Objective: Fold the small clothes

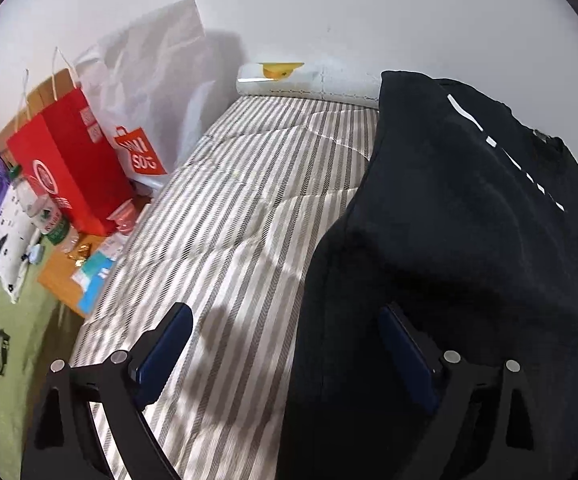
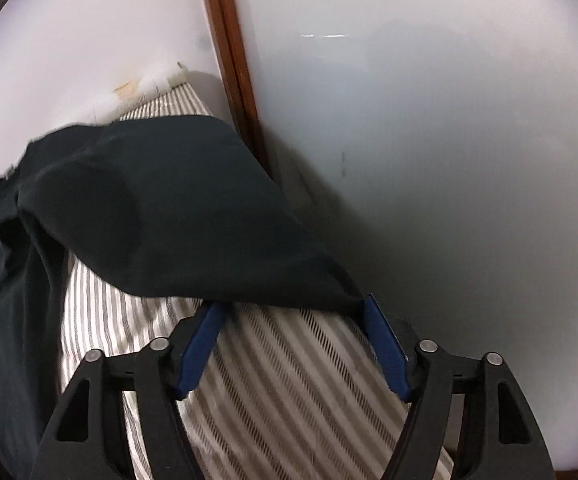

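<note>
A black garment with a white dashed print lies spread on the grey-and-white striped bed. My left gripper hovers wide open at the garment's left edge. Its right finger sits over the black cloth and its left finger over bare stripes. In the right wrist view a flap of the black garment rises off the bed, and its hem drapes across my right gripper's fingertips. The blue pads stand apart with striped bedding showing between them, so nothing is pinched.
A red paper bag, a white shopping bag and a bottle crowd a wooden bedside table left of the bed. A white roll lies against the far wall. A brown wooden frame and white panel bound the right side.
</note>
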The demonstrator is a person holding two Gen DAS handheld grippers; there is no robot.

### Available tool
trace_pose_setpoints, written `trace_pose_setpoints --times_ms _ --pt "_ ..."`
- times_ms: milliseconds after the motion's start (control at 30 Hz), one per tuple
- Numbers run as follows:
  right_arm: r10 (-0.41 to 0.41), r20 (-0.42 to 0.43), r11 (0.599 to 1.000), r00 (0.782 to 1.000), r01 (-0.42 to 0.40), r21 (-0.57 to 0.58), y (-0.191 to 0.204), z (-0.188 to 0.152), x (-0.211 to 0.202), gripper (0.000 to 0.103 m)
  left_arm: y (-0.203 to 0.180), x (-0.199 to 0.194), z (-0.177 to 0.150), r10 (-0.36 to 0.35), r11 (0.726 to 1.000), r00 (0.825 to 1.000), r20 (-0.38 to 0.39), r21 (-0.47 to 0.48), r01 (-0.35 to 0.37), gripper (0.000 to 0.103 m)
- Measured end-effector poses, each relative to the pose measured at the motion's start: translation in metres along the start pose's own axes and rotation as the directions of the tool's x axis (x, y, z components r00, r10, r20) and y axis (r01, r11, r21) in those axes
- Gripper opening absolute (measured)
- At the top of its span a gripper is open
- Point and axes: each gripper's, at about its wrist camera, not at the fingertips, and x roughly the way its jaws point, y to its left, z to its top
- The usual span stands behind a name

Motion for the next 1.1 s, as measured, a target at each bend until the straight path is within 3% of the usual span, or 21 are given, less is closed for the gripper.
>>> trace_pose_setpoints --times_ms 33,100,133,233,333,533,767,867,967,1100 --pt "0.004 0.011 1.000 1.000 -0.004 0.002 -0.004 0.001 -0.002 0.051 0.000 -0.003 -0.001 -0.004 1.000 1.000 0.001 0.000 0.004 0.093" --pt "-0.052 0.042 0.999 0.998 0.053 -0.008 -0.005 0.005 -0.004 0.010 -0.002 -0.010 -0.002 -0.013 1.000 1.000 0.009 0.006 0.013 0.093" --pt "-0.085 0.050 0.996 0.995 0.086 -0.010 -0.007 0.007 -0.002 0.007 -0.004 -0.012 -0.002 -0.012 1.000 1.000 0.014 0.008 0.012 0.093" --pt "-0.039 0.069 0.999 0.997 0.037 0.039 -0.015 0.008 -0.012 0.006 -0.010 -0.018 -0.002 -0.030 1.000 0.999 0.013 0.010 0.030 0.093" --pt "-0.011 0.156 0.999 0.988 0.003 0.049 -0.013 0.011 -0.042 0.006 -0.017 -0.029 -0.003 -0.048 0.998 0.998 0.034 0.034 0.047 0.093" --pt "0.054 0.304 0.998 0.951 -0.064 0.021 0.025 0.036 -0.103 0.006 -0.019 -0.050 -0.009 -0.094 0.995 0.994 0.050 0.051 0.091 0.093" --pt "0.191 0.419 0.981 0.888 -0.153 -0.121 0.124 0.071 -0.164 0.005 -0.002 -0.072 -0.012 -0.136 0.990 0.987 0.079 0.041 0.133 0.093" --pt "0.290 0.413 0.955 0.863 -0.235 -0.180 0.174 0.081 -0.182 0.005 0.006 -0.076 -0.010 -0.149 0.988 0.985 0.087 0.040 0.146 0.093" --pt "0.393 0.405 0.914 0.826 -0.303 -0.270 0.240 0.085 -0.196 0.005 0.014 -0.077 -0.005 -0.158 0.987 0.982 0.103 0.038 0.155 0.093" --pt "0.469 0.360 0.861 0.807 -0.327 -0.389 0.322 0.067 -0.198 0.006 0.022 -0.073 0.000 -0.180 0.984 0.979 0.100 0.024 0.179 0.093"
